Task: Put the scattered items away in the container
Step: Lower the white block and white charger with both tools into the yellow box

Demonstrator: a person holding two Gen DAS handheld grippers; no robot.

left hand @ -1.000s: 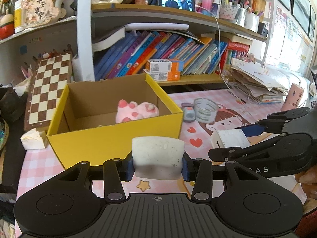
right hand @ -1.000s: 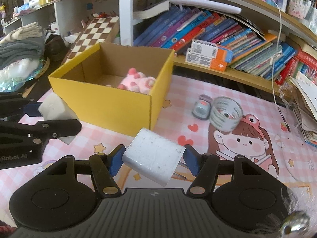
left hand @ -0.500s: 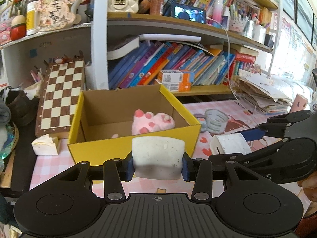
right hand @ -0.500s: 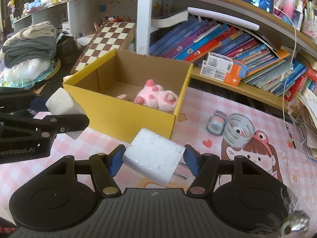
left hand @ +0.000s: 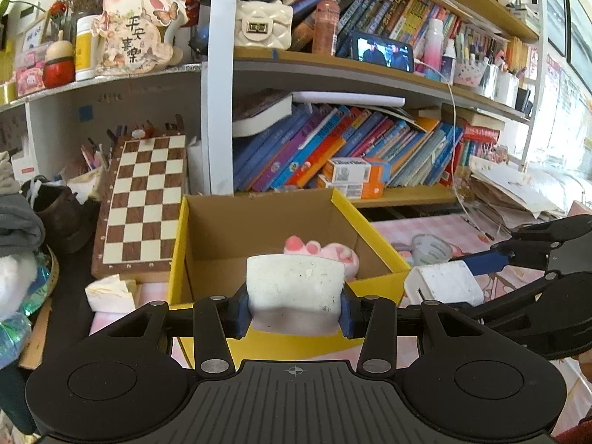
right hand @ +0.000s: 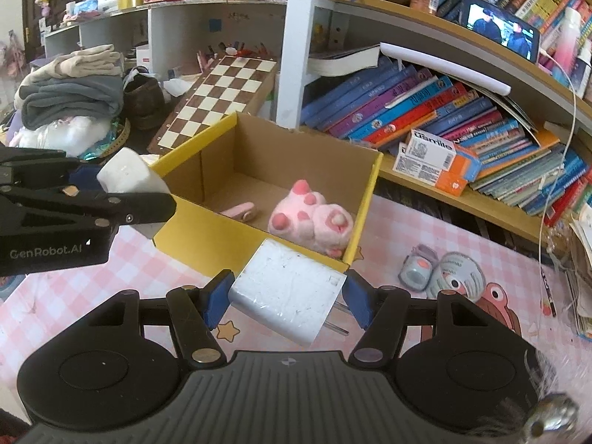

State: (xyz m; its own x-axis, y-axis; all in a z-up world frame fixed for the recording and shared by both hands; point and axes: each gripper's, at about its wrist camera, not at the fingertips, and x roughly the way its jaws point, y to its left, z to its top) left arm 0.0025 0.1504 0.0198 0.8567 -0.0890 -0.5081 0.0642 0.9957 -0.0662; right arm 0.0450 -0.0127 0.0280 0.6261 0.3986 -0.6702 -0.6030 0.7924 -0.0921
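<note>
Left gripper (left hand: 294,305) clamped on white eraser (left hand: 294,288); right gripper (right hand: 286,298) clamped on white charger plug (right hand: 286,292), both beside yellow box (right hand: 259,238).

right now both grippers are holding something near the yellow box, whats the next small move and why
Probably carry the left gripper a little further forward over the yellow box, then let go. Its white block sits at the near wall, not yet above the opening. The right gripper with its white charger can follow.

The left gripper (left hand: 295,305) is tipped down a little, and a white block (left hand: 294,285) is squeezed between its blue pads. The right gripper (right hand: 286,296) is tipped down more, and a white plug (right hand: 286,294) is pinched at a slant
</note>
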